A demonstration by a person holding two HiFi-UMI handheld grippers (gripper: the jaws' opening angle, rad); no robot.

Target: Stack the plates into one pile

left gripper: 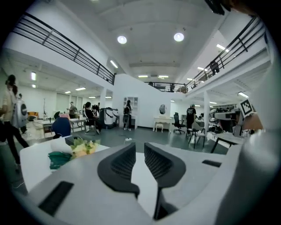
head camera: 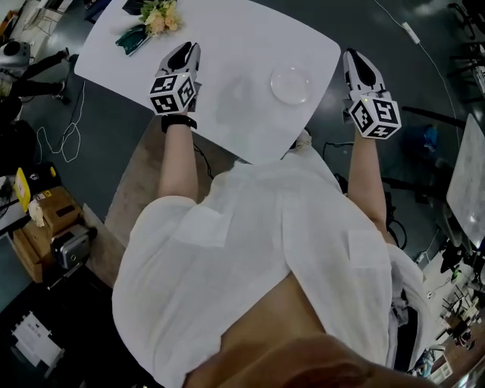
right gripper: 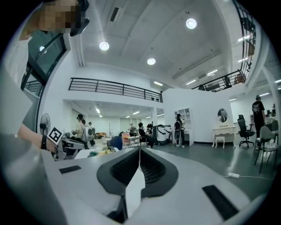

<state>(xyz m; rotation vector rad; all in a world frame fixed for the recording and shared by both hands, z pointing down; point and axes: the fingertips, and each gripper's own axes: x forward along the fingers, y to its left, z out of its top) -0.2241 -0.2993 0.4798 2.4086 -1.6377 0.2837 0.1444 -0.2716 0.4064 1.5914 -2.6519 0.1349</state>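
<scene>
Nearest, the left gripper (left gripper: 139, 146) hovers over the white bench's (head camera: 250, 45) left side, jaws slightly apart and empty. The right gripper (right gripper: 139, 150) hangs off its right edge, jaws closed on nothing. Between them lies a clear plate (head camera: 290, 85), possibly several stacked. Flowers (head camera: 159, 17) lie at the far left.

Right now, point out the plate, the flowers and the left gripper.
plate (head camera: 290, 85), head view, middle of the dish.
flowers (head camera: 161, 17), head view, on the blooms.
left gripper (left gripper: 139, 146), left gripper view, midway between its fingertips.
</scene>
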